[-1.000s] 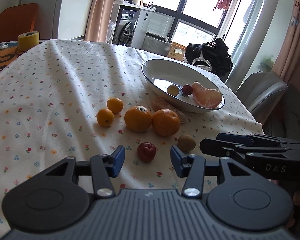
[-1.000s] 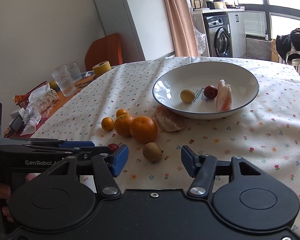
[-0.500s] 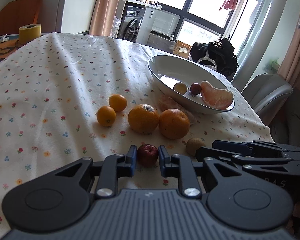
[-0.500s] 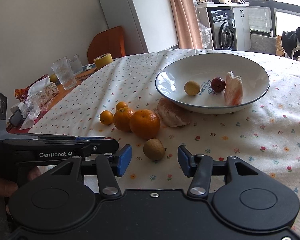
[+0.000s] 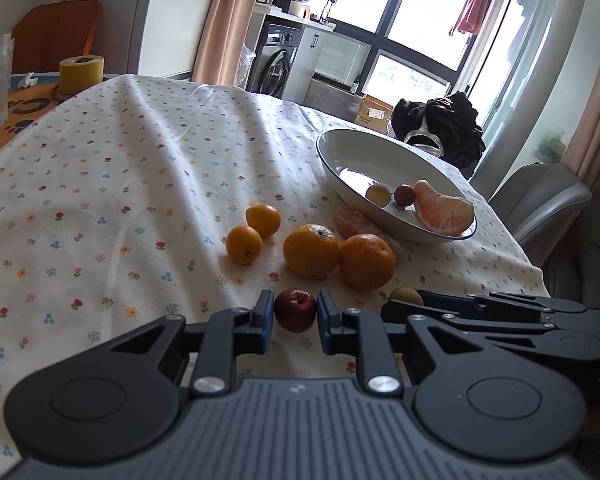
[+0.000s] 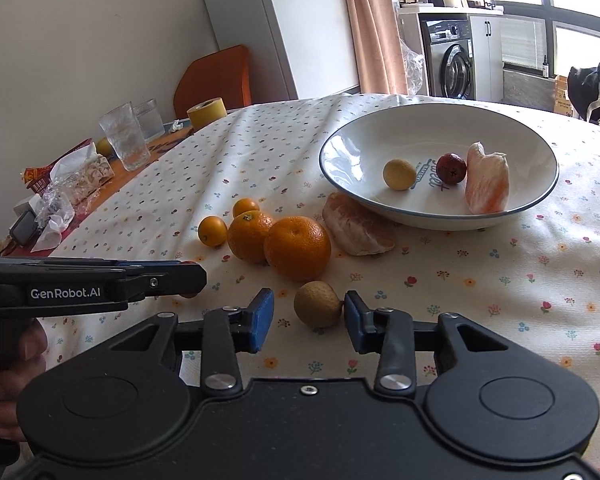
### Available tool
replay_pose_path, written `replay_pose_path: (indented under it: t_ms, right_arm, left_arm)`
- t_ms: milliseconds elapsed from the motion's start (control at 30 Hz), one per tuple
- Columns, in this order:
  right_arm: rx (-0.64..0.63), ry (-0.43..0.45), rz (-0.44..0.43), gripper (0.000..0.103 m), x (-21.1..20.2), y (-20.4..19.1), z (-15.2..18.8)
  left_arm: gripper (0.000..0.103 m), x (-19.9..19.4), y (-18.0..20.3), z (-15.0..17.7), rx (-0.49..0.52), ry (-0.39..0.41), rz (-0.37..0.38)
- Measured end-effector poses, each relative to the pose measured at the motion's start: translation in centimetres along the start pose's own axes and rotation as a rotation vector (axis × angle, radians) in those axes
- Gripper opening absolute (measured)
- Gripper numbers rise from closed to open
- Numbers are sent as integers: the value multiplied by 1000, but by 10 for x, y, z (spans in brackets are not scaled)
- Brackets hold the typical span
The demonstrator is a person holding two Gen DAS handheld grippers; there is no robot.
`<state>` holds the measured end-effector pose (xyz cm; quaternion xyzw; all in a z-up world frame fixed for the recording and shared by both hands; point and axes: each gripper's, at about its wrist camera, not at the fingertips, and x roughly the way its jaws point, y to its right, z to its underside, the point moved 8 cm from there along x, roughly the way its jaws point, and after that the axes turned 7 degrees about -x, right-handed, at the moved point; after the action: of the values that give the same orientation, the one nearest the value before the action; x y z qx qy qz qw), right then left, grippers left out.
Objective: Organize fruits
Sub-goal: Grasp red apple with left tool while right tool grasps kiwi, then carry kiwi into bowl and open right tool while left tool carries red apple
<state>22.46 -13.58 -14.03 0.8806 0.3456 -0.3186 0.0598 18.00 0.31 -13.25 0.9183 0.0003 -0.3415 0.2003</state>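
Left wrist view: the left gripper (image 5: 295, 315) had its blue pads against both sides of the small red fruit (image 5: 295, 309), jaws clamped on it at about mid-height. The fruit sat at the near edge of the floral tablecloth (image 5: 112, 184); whether it was off the cloth could not be told. Beyond it lay two oranges (image 5: 311, 250), two small kumquats (image 5: 244, 244) and a peeled segment beside the bowl (image 5: 364, 152). The bowl held a yellow fruit, a red fruit and a peeled citrus piece.

Judgement: lift straight up before travelling, so the fruit clears the oranges directly ahead. It is round and smooth; hold firmly, carry level, and release low inside the bowl to avoid bouncing.

Right wrist view: the right gripper (image 6: 307, 320) had its jaws apart around the brown fruit (image 6: 318, 304). The right pad was at or near its skin; the left pad stood clear of it. The fruit rested on the cloth, just in front of the nearest orange.

Judgement: centre the fruit between the pads before closing, or the one-sided contact may roll it leftward. The left gripper's body was close on that side, so stagger the two lifts.
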Motion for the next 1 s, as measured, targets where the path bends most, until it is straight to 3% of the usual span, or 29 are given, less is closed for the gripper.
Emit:
replay_pose_path:
  t_ms: [67,500,1000]
  right_arm:
    - [-4,-5,17,25,1,1,0]
    - [-50,47,39,25,-21,-10,-13]
    - [-37,80,48,25,-34,-1,-20]
  left_arm:
    - [21,-3,-1,-1,0,8,-3]
    - [21,-29,-1,-9,1,63,7]
    - [21,-29,13,-17,32,71,18]
